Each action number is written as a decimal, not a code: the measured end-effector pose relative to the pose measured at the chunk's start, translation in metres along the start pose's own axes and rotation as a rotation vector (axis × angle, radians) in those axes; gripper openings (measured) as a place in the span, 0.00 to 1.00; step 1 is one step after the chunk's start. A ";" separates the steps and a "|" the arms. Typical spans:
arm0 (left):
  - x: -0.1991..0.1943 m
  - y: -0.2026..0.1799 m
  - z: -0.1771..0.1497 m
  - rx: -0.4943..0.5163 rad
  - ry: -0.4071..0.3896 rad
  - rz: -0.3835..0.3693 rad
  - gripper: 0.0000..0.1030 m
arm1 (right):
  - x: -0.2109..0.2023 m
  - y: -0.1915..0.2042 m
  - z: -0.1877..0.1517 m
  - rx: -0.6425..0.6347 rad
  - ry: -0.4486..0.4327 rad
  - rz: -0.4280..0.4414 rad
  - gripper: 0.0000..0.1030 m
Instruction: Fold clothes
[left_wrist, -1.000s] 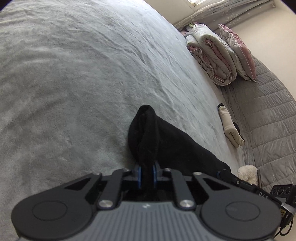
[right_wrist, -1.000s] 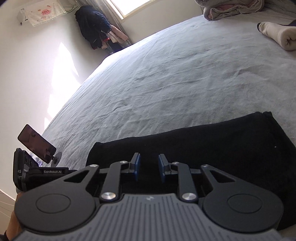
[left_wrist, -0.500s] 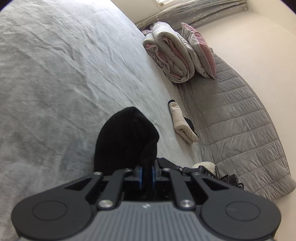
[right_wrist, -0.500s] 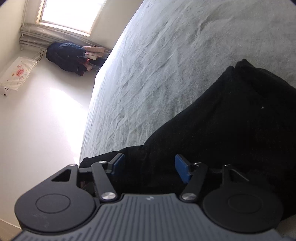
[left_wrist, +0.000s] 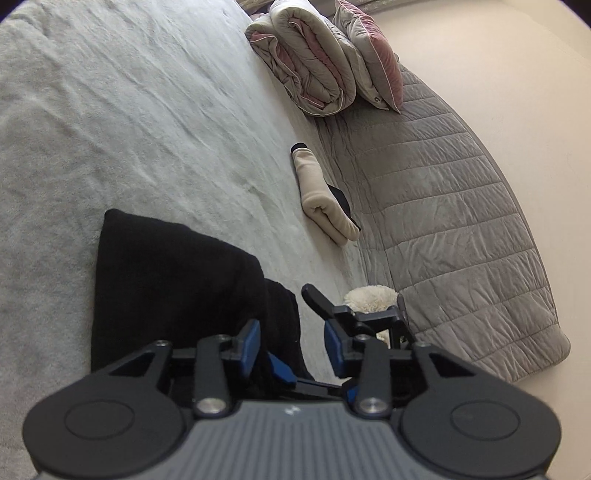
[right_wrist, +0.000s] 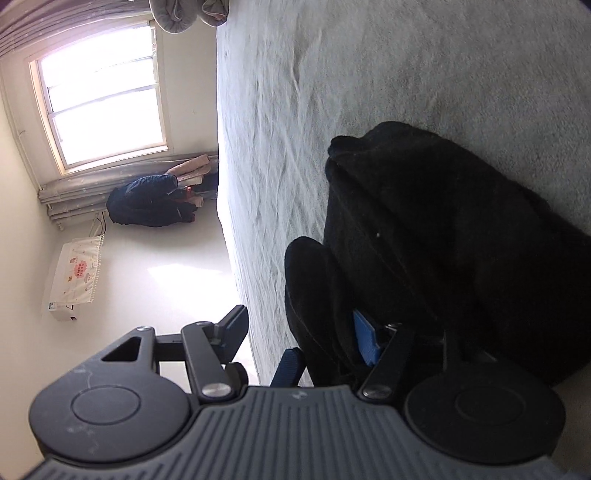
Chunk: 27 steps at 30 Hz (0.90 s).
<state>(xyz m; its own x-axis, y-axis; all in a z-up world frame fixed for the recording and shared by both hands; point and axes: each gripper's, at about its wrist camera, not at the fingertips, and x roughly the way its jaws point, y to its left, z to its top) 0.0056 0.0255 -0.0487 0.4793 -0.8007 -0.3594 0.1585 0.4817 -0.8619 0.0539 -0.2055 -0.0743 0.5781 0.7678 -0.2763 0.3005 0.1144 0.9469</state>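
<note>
A black garment (left_wrist: 166, 266) lies folded on the grey bed (left_wrist: 129, 110). My left gripper (left_wrist: 291, 339) hovers at its near right edge. Its jaws are opening, and the cloth's edge sits between the blue pads (left_wrist: 251, 341) without being pressed. My right gripper (left_wrist: 297, 332) shows just beyond, rolled on its side. In the right wrist view the garment (right_wrist: 443, 229) bulges in thick folds. The right gripper (right_wrist: 301, 325) is open around a rolled fold. Its left finger (right_wrist: 236, 328) stands clear of the cloth; the right pad (right_wrist: 364, 339) is tucked against it.
A rolled cream garment (left_wrist: 325, 199) lies further along the bed beside a quilted grey cover (left_wrist: 443, 206). A folded duvet (left_wrist: 310, 62) and a pink pillow (left_wrist: 373, 62) are stacked at the far end. A fluffy white thing (left_wrist: 369, 299) sits close by. The bed edge (right_wrist: 232, 258) drops off beside the right gripper.
My left gripper was shut on a raised fold of the black garment; it has let go and the cloth now lies flat. The right gripper opened wider and rolled onto its side.
</note>
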 end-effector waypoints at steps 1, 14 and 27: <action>-0.004 -0.003 0.001 0.020 -0.017 0.006 0.44 | 0.000 0.001 -0.001 -0.007 0.001 -0.005 0.63; -0.043 -0.012 0.006 0.300 -0.212 0.409 0.48 | 0.030 0.050 -0.068 -0.652 -0.056 -0.361 0.16; -0.020 -0.030 -0.020 0.530 -0.245 0.309 0.21 | -0.027 0.060 -0.028 -0.566 -0.094 -0.123 0.14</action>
<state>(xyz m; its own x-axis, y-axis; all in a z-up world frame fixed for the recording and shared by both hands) -0.0262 0.0199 -0.0228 0.7434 -0.5235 -0.4163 0.3555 0.8365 -0.4171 0.0348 -0.2016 -0.0056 0.6371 0.6713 -0.3788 -0.0674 0.5381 0.8402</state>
